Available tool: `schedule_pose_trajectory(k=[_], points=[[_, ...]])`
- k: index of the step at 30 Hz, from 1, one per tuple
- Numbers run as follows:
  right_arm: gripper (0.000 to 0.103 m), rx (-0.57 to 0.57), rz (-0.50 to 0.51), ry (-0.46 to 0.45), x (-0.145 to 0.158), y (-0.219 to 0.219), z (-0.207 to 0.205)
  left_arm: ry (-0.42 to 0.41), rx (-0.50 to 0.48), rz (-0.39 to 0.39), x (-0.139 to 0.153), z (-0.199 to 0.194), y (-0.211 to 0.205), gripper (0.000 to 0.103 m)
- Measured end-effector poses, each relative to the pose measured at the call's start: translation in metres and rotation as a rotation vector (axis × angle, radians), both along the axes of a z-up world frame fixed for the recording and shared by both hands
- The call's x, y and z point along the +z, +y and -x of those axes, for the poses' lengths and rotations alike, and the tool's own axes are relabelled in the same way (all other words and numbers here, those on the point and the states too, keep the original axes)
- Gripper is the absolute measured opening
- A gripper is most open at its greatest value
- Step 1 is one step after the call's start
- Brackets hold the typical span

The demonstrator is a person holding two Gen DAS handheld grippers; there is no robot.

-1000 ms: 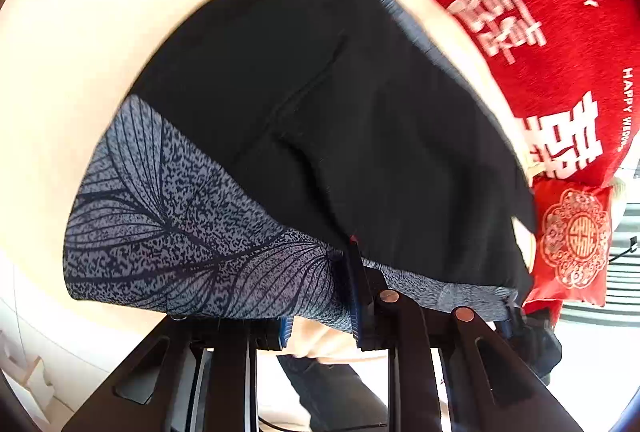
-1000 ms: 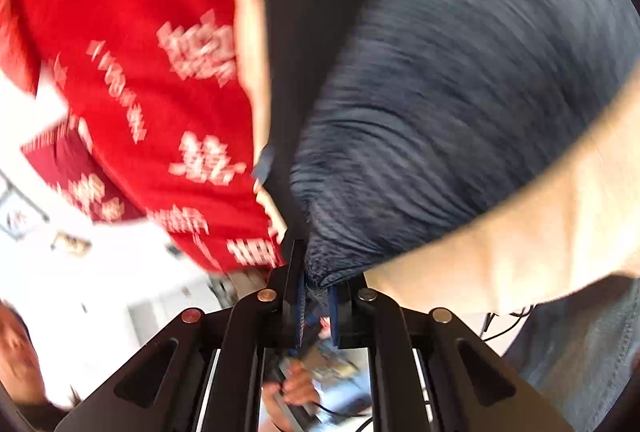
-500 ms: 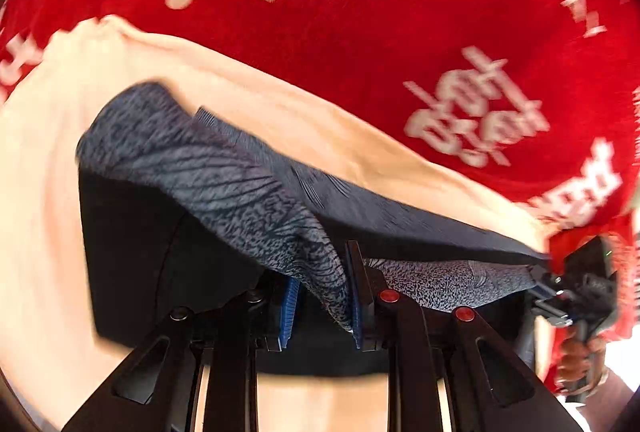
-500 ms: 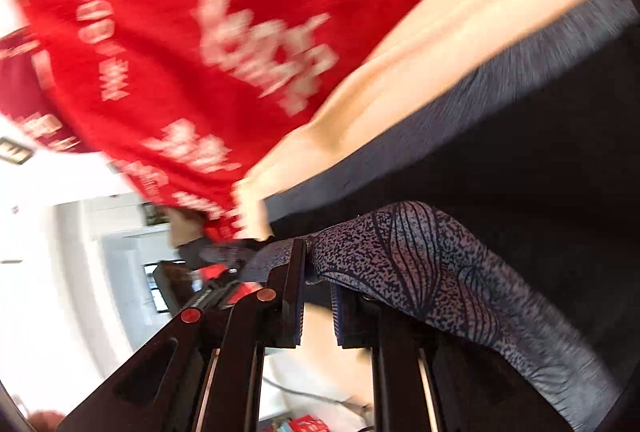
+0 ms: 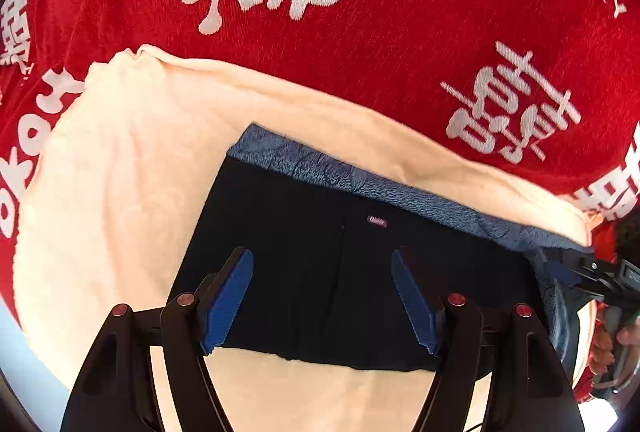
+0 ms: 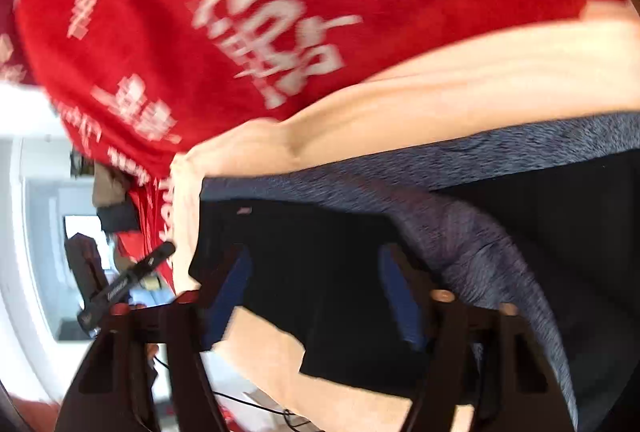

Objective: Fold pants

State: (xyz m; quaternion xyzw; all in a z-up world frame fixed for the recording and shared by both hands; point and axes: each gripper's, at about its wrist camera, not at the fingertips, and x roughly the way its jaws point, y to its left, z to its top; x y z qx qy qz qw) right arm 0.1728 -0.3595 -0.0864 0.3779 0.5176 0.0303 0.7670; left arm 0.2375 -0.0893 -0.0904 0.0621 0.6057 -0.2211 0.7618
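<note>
The pants [image 5: 320,240] lie folded on a cream cloth [image 5: 120,192]. They are black, with a blue-grey leaf-patterned band [image 5: 400,188] along the far edge. My left gripper [image 5: 322,298] hovers over the black fabric. Its jaws are opening and nothing is pinched between the blue pads. In the blurred right wrist view my right gripper [image 6: 314,296] is over the pants' corner [image 6: 320,252], its jaws also opening and free of cloth. A patterned strip [image 6: 460,232] runs past its right finger. The right gripper [image 5: 568,266] also shows at the pants' right end.
A red blanket [image 5: 400,32] with white characters lies beyond the cream cloth. A hand [image 5: 608,344] holds the right gripper's handle at the far right. One finger of the left gripper [image 6: 132,276] shows at the left of the right wrist view, with a bright room behind it.
Both grippers held the patterned hem and carried it over toward the red blanket. Now both have let go, their jaws stand apart, and the pants lie folded flat.
</note>
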Motion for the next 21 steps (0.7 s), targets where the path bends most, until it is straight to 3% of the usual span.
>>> schedule_pose_trajectory(k=[4, 8, 10, 14, 15, 16, 21], points=[[0.047, 0.154, 0.142, 0.071, -0.017, 0.037, -0.027, -0.022, -0.060, -0.075, -0.033, 0.000, -0.025, 0.072], [0.047, 0.215, 0.315, 0.094, -0.042, 0.045, -0.063, -0.067, -0.057, -0.160, -0.075, -0.013, -0.058, 0.072], [0.047, 0.199, 0.314, 0.071, -0.046, 0.038, -0.072, -0.061, -0.018, -0.165, -0.089, -0.022, -0.060, 0.072], [0.047, 0.073, 0.315, 0.009, -0.026, 0.012, -0.073, -0.074, -0.020, -0.199, -0.087, -0.023, -0.066, 0.072], [0.053, 0.032, 0.301, -0.006, -0.020, 0.004, -0.068, -0.072, -0.031, -0.219, -0.083, -0.020, -0.067, 0.072], [0.058, 0.000, 0.291, -0.013, -0.013, -0.004, -0.061, -0.070, -0.044, -0.233, -0.079, -0.015, -0.068, 0.072], [0.060, -0.028, 0.208, -0.034, 0.004, -0.026, -0.001, -0.027, -0.129, -0.244, -0.056, 0.032, -0.069, 0.072]])
